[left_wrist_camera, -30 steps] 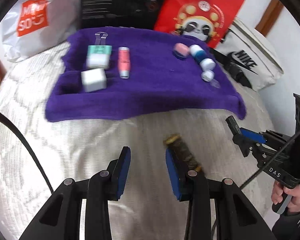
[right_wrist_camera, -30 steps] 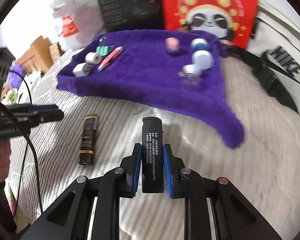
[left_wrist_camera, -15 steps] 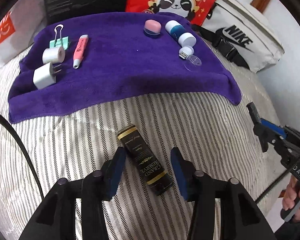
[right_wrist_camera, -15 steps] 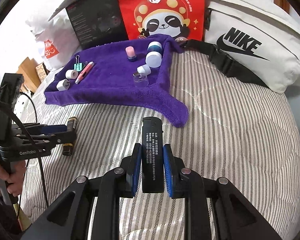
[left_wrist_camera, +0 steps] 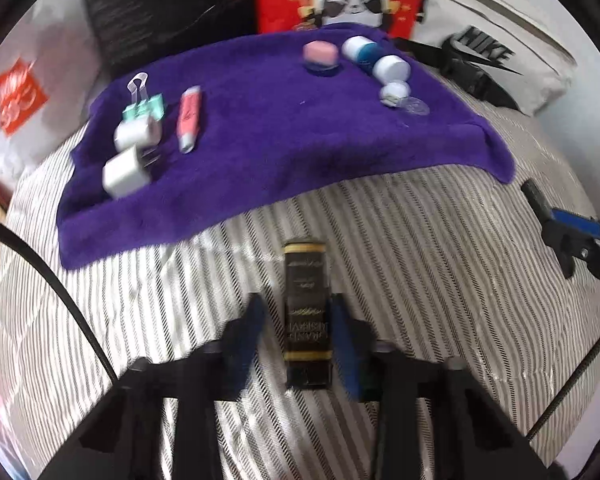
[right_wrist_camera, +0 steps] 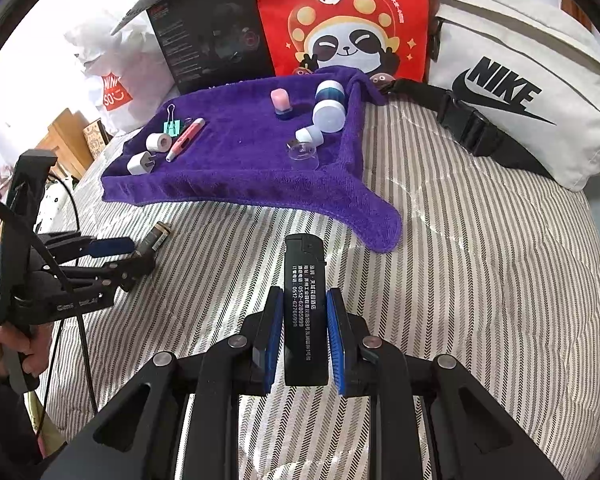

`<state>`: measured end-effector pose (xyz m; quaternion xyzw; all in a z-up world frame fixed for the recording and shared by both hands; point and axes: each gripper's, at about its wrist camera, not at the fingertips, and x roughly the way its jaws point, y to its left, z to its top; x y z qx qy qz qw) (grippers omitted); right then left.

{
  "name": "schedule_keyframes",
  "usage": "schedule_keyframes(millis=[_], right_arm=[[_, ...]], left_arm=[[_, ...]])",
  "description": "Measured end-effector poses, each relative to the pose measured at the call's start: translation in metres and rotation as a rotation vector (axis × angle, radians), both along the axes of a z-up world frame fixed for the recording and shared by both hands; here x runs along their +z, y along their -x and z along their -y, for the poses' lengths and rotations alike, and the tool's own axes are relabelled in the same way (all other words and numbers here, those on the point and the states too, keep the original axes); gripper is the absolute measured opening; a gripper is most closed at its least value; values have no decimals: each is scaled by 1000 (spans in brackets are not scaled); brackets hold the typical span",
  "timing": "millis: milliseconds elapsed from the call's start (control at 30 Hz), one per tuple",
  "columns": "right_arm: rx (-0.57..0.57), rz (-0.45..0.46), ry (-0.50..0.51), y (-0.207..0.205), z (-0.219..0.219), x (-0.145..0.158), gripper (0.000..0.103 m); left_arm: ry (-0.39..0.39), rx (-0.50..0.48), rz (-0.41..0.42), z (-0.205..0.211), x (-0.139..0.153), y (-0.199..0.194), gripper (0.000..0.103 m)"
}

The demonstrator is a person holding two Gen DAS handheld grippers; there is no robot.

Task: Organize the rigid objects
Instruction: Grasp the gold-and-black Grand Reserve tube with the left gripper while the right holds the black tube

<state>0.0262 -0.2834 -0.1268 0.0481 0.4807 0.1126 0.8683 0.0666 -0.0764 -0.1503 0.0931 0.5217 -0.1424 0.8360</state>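
A dark box with gold bands [left_wrist_camera: 306, 312] lies on the striped bedcover between the fingers of my left gripper [left_wrist_camera: 300, 320], which is open around it with gaps on both sides. It also shows in the right wrist view [right_wrist_camera: 156, 236] beside the left gripper [right_wrist_camera: 112, 256]. My right gripper [right_wrist_camera: 304, 320] is shut on a black lighter [right_wrist_camera: 305, 304] with white print, held above the bedcover. A purple towel [right_wrist_camera: 240, 160] farther back holds small items.
On the towel lie a white charger [left_wrist_camera: 124, 170], a tape roll [left_wrist_camera: 134, 132], a green binder clip [left_wrist_camera: 144, 106], a pink pen [left_wrist_camera: 189, 118], a pink-capped jar [left_wrist_camera: 319, 56] and white-capped jars [left_wrist_camera: 388, 68]. A red panda bag [right_wrist_camera: 340, 20], black box and white Nike bag [right_wrist_camera: 520, 92] stand behind.
My left gripper has moved over the dark box and lined up with it, so the box now lies straight between the fingers. The right gripper still holds the lighter, slightly shifted.
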Motion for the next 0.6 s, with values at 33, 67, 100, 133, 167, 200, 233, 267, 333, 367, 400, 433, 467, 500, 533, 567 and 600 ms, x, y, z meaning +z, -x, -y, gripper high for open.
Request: schedule_keyframes(millis=[33, 67, 100, 133, 167, 200, 233, 267, 333, 367, 400, 433, 467, 500, 533, 567, 600], right_arm=[[-3, -1, -1, 0, 1, 0, 22], [-7, -4, -2, 0, 2, -1, 22], [-9, -6, -4, 0, 3, -2, 22], [-11, -8, -4, 0, 3, -2, 21], [-13, -11, -4, 0, 4, -3, 22], [-10, -14, -4, 0, 3, -3, 22], [-8, -16, -2, 0, 2, -3, 22], [-7, -16, -1, 0, 2, -4, 22], [-2, -16, -3, -1, 0, -4, 22], [0, -18, -2, -2, 0, -4, 22], [2, -19, -1, -3, -1, -5, 22], [3, -21, -1, -4, -2, -5, 22], [6, -22, -2, -4, -4, -5, 22], [10, -23, -1, -5, -5, -5, 22], [15, -24, 1, -5, -7, -5, 22], [22, -23, 4, -5, -9, -5, 22], [26, -22, 3, -5, -11, -5, 22]], left_arm=[[14, -6, -4, 0, 0, 0, 22], [6, -15, 4, -1, -1, 1, 22], [-8, -29, 12, -1, -1, 2, 23], [-13, -32, 13, -1, 0, 2, 23], [-12, -28, 12, 2, 0, 1, 23], [-12, -24, 9, 0, 0, 1, 23], [-14, -24, 8, 2, 0, 1, 23], [-18, -24, 8, 3, -1, 1, 23], [-34, -26, 18, 5, -1, 2, 23], [-39, -30, 25, 7, -2, 3, 23], [-40, -35, 27, 9, -3, 2, 23], [-29, -30, 19, 8, -3, 1, 23], [-23, -27, 13, 8, -3, 0, 23], [-25, -26, 9, 8, -2, 0, 23], [-32, -28, 13, 8, -3, 0, 23], [-38, -29, 20, 10, -3, 1, 23], [-38, -28, 28, 10, -3, 2, 23]])
